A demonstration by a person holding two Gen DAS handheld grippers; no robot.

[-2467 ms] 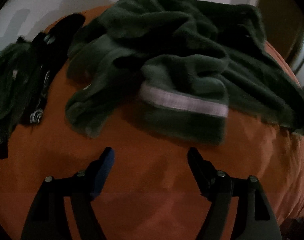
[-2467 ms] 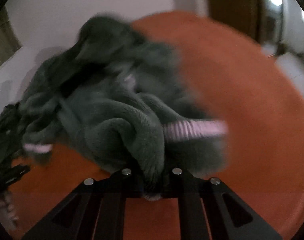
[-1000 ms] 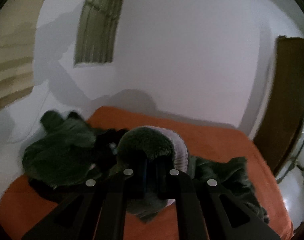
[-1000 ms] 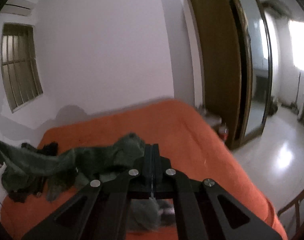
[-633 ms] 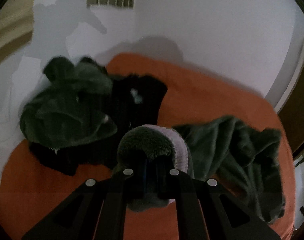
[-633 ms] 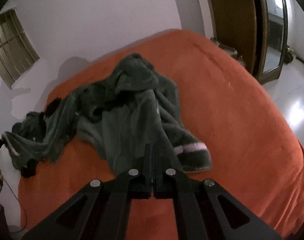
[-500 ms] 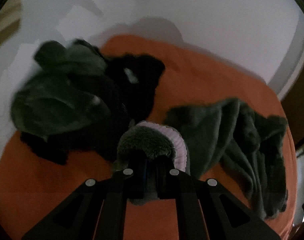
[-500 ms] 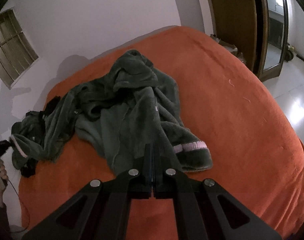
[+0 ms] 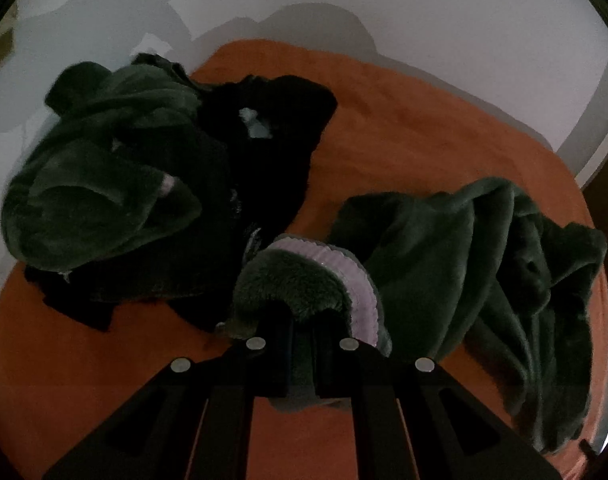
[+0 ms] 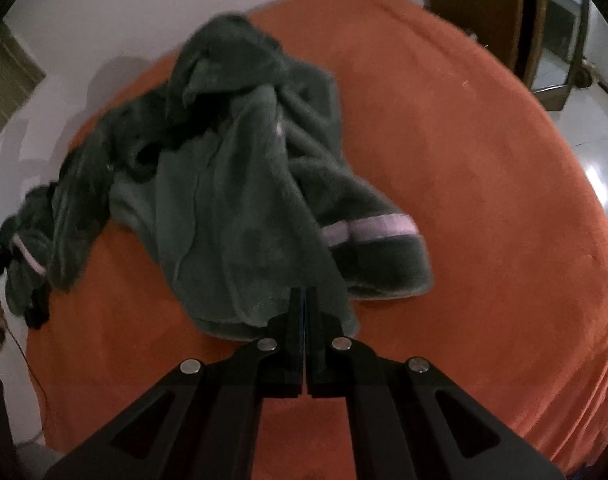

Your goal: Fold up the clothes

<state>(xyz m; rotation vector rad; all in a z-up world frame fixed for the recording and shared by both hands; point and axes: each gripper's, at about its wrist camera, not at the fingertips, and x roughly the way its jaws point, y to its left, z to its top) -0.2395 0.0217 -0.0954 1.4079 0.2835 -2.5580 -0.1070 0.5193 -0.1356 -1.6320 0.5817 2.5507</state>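
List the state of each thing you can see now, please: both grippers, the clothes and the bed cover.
left gripper: shut on the fleece cuff.
right gripper: shut on the fleece hem.
green fleece garment: crumpled, unfolded, stretched between both grippers.
black garment: heaped, unfolded.
other green garment: bunched on the black one.
orange bed cover: spread.

Black claws, silver screws.

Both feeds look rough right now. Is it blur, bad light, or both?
Left wrist: dim, so the black garment reads as a featureless patch; shadows fall on the wall. Right wrist: brighter, but the fleece is motion-smeared and glare sits on the floor.
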